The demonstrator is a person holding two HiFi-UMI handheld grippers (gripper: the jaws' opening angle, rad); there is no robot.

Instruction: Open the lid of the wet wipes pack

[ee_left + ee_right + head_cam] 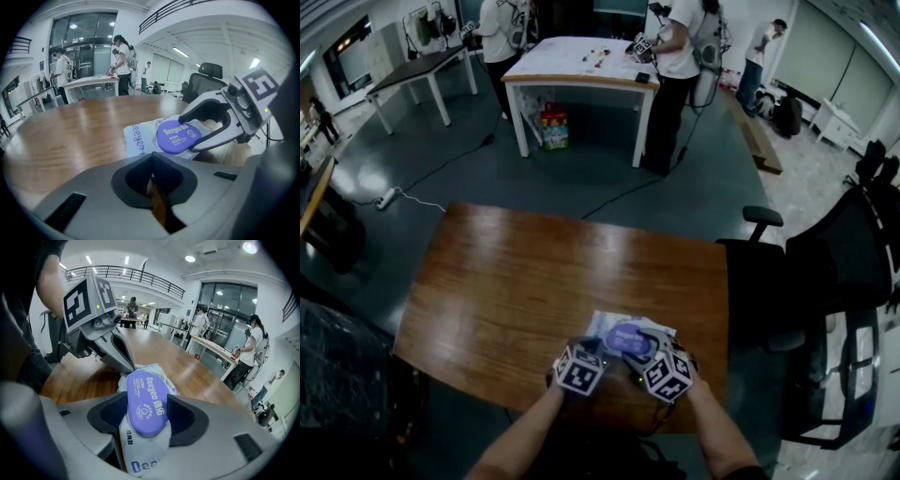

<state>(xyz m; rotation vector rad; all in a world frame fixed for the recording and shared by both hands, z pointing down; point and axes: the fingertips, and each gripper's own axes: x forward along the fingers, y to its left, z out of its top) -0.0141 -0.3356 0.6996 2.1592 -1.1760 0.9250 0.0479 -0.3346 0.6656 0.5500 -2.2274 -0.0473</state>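
Note:
A white wet wipes pack with an oval purple lid lies flat on the wooden table, near its front edge. The lid looks closed. My right gripper is open and angled down, with the lid and the pack's near end between its fingers. From the head view, it comes in from the pack's near right. My left gripper is shut with nothing in it and sits just short of the pack's near left edge. Its tip rests at the pack's far side in the right gripper view.
A black office chair stands close to the table's right side. Farther back is a white table with people standing around it. Another table stands at the back left. A cable runs across the floor.

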